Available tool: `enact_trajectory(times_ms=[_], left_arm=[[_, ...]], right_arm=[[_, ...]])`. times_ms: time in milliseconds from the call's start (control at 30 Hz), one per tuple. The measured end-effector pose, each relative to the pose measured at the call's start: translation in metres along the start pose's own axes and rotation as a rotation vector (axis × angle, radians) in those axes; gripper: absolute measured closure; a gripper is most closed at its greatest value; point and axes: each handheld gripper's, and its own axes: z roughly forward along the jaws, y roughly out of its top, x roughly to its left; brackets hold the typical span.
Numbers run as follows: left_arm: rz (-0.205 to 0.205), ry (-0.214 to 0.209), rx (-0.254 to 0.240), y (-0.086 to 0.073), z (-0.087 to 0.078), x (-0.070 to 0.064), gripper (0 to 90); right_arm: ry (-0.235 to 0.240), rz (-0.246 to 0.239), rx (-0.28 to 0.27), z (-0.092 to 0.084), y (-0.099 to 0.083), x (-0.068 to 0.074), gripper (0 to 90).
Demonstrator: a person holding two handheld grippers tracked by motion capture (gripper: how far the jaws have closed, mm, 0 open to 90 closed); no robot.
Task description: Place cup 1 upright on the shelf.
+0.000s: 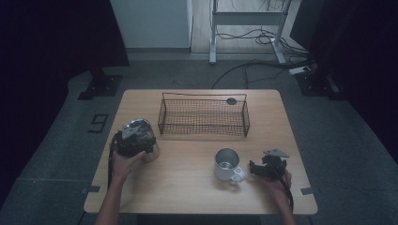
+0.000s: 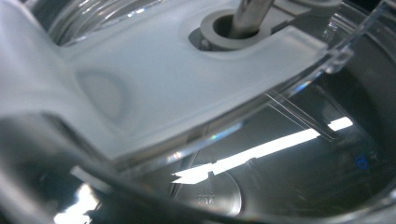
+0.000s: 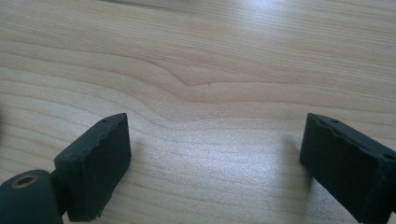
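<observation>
- On the left of the worktop (image 1: pixel 187 187), our left hand-held gripper (image 1: pixel 135 139) sits on top of a clear glass jug (image 1: pixel 151 149), near the left edge.
- In the left gripper view we look straight down into the jug (image 2: pixel 289 177): a frosted white lid piece (image 2: pixel 154 88) with a metal rod (image 2: pixel 250 14) through a grey collar lies close under the camera, and the shiny bottom shows below.
- We cannot tell whether this hand-held gripper grips the jug or is slack; its jaws are hidden.
- Behind the middle of the worktop stands a wire basket (image 1: pixel 203 117), well apart from both hands.
- Right of centre stands a metal mug (image 1: pixel 226 164), upright, its handle turned toward our right hand.
- Our right hand-held gripper (image 1: pixel 254 168) lies just beside that handle, low over the worktop.
- In the right gripper view its two black jaws stand apart, released, with bare wood (image 3: pixel 210 93) between them.
</observation>
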Motion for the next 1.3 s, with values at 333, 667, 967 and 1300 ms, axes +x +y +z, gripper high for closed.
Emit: enact_trajectory(times_ms=[333, 667, 967, 1300], left_arm=[[0.014, -0.007, -0.040, 0.019, -0.020, -0.007, 4.1], [0.008, -0.017, -0.063, 0.027, -0.029, -0.008, 4.1], [0.012, -0.023, -0.075, 0.042, -0.037, -0.010, 4.1], [0.007, -0.038, -0.075, 0.054, -0.036, -0.013, 4.1]], right_arm=[[-0.003, 0.003, -0.002, 0.000, 0.000, 0.000, 8.9], [-0.003, 0.003, -0.002, 0.000, 0.000, 0.000, 8.9], [-0.002, 0.002, -0.001, 0.000, 0.000, 0.000, 8.9], [-0.002, 0.001, -0.001, 0.000, 0.000, 0.000, 8.9]])
